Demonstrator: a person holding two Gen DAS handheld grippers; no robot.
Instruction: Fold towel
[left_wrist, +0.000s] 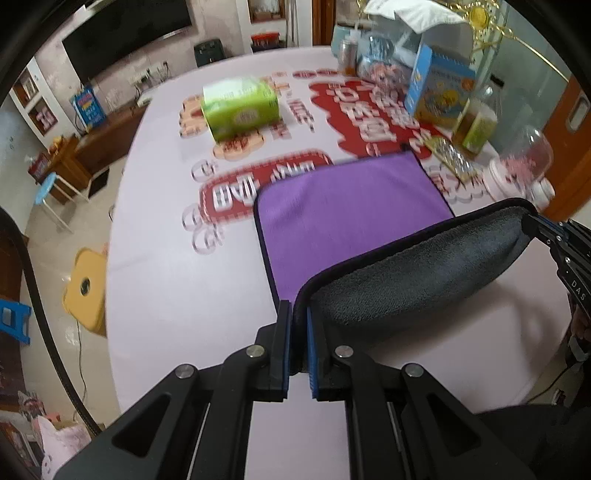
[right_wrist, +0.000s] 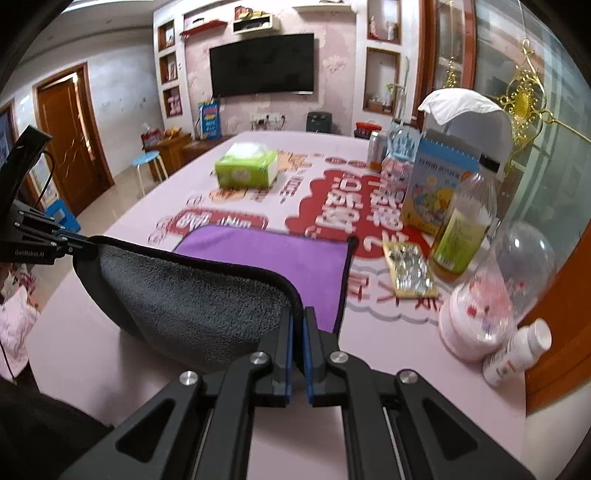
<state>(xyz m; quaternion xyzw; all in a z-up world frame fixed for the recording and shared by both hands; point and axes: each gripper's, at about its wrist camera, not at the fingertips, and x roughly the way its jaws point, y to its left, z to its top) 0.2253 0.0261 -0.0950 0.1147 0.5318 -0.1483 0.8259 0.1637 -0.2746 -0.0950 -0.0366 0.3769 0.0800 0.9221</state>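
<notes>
On a pink printed table (left_wrist: 155, 280), the left gripper (left_wrist: 298, 325) and right gripper (right_wrist: 297, 325) each pinch a near corner of the purple towel (left_wrist: 347, 206), lifted grey-side-up; carrying both corners forward level should align the edges.

I am viewing my black left gripper (left_wrist: 298, 317) and right gripper (right_wrist: 297, 315), showing blue pads and silver screws.

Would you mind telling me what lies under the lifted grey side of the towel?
Under the raised grey flap of the purple towel, held by the left tongs and right tongs, plain pink tablecloth shows in shadow. Anything directly beneath the fold is hidden.
</notes>
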